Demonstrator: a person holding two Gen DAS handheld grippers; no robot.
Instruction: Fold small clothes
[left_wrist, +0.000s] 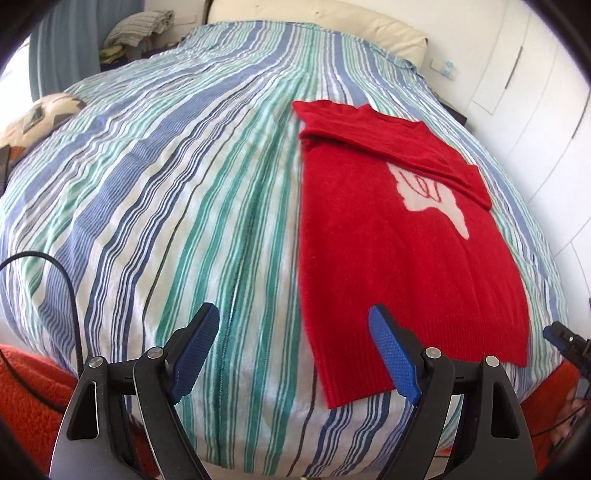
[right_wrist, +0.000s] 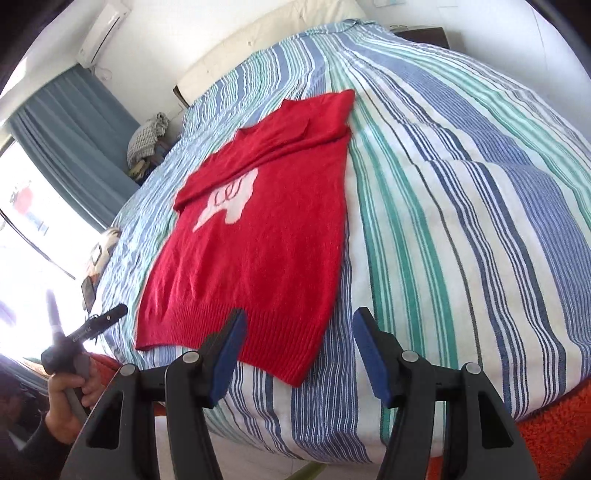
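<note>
A red knitted sweater (left_wrist: 399, 251) with a white motif lies flat on the striped bed, its sleeves folded across the chest near the collar. It also shows in the right wrist view (right_wrist: 266, 236). My left gripper (left_wrist: 293, 332) is open and empty, above the bed at the sweater's ribbed hem, near its left corner. My right gripper (right_wrist: 299, 336) is open and empty, just above the hem's right corner. The left gripper also appears in the right wrist view (right_wrist: 83, 314), open, held in a hand. Part of the right gripper (left_wrist: 569, 341) shows at the left wrist view's right edge.
The bed cover (left_wrist: 166, 203) has blue, green and white stripes. A cream headboard (left_wrist: 332, 22) stands at the far end. A pillow (left_wrist: 40, 118) and a clothes pile (left_wrist: 140, 26) lie at the far left. An orange rug (right_wrist: 554, 432) lies below the bed's near edge. A window with blue curtains (right_wrist: 74, 129) is at the left.
</note>
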